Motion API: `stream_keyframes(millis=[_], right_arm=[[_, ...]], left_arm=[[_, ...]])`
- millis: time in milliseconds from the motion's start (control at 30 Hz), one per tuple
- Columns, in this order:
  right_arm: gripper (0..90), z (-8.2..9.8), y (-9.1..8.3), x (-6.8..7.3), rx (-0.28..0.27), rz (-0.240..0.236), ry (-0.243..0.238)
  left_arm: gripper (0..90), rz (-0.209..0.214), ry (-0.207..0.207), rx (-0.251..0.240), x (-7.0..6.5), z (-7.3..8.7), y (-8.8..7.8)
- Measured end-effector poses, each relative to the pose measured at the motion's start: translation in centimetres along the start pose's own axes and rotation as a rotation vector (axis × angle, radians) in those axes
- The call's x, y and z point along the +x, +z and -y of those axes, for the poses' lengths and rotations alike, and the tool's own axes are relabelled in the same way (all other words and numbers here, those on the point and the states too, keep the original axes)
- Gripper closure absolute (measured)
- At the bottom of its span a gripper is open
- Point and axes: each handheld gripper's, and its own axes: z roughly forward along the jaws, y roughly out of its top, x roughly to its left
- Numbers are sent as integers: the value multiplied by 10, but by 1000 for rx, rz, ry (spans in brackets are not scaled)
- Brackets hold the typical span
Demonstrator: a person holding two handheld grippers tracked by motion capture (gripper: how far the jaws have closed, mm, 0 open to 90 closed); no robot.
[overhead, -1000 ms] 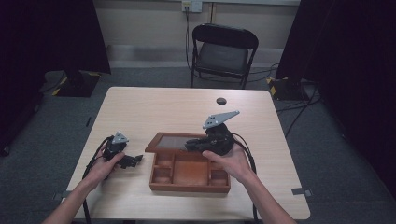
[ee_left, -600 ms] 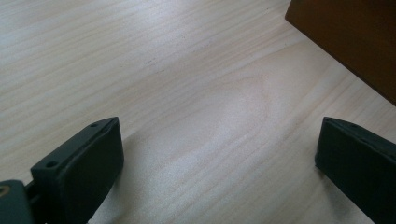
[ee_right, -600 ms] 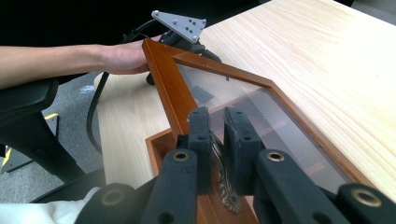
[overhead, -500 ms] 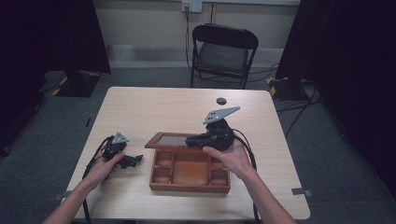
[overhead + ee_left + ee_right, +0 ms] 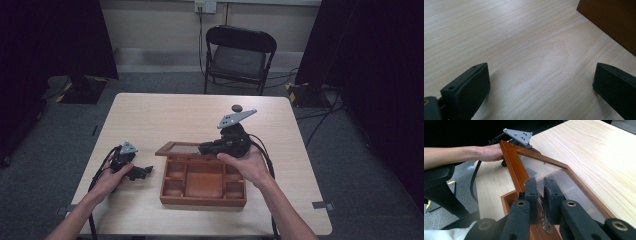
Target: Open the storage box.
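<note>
Lid point(image 5: 564, 182) of the wooden box point(image 5: 202, 182), glass-paned, is standing partly raised above the compartments near the table's point(image 5: 165, 115) front middle. Right gripper point(image 5: 540, 191) is pinching the lid's metal clasp point(image 5: 543, 218) between nearly closed jaws. Left gripper point(image 5: 140, 171) is resting on the table left of the box, jaws spread wide around bare wood.

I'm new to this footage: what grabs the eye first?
At the table's middle, a wooden compartment box with its glass-paned lid raised. The right claw is shut on the lid's small metal latch. The left claw rests open on the table to the box's left.
</note>
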Motion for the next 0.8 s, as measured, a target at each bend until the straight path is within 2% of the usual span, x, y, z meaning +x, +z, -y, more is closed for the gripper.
stream_keyframes(millis=[800], right_arm=[[830, -9, -3, -7, -7, 2, 4]], left_arm=[[6, 3, 1, -3, 0, 0, 0]])
